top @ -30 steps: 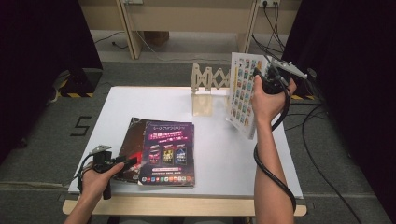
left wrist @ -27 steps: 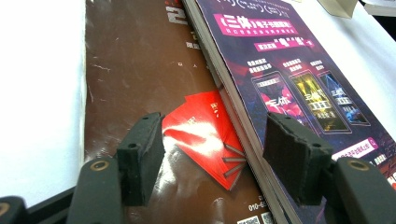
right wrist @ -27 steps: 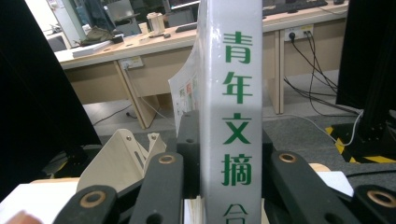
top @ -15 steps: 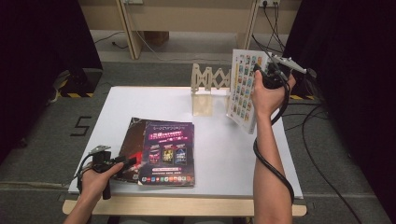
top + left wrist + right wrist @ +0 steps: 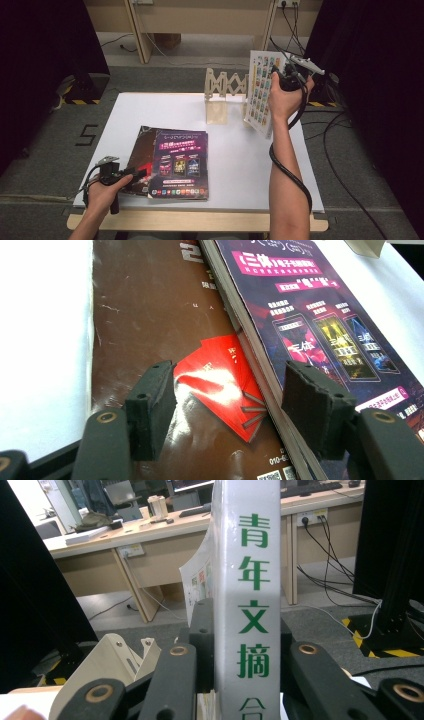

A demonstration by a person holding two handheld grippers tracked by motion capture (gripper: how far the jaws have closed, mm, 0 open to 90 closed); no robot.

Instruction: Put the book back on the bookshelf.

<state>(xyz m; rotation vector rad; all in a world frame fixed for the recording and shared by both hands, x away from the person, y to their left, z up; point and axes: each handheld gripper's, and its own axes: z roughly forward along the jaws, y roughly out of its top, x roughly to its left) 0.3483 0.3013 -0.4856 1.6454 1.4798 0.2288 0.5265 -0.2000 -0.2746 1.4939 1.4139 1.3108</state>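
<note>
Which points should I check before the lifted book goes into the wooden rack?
1. Right tongs clamp the book at its spine: ok.
2. Book is upright, spine toward the hand: ok.
3. Rack stands upright at the table's far edge: ok.
4. Which rack slot the book lines up with: cannot tell.
5. Left tongs are open over the brown magazine, gripping nothing: ok.
6. Purple magazine lies flat on the brown one, away from the rack: ok.

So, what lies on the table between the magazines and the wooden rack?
Nothing: in the high view, bare white table separates the magazines from the wooden rack.
</note>
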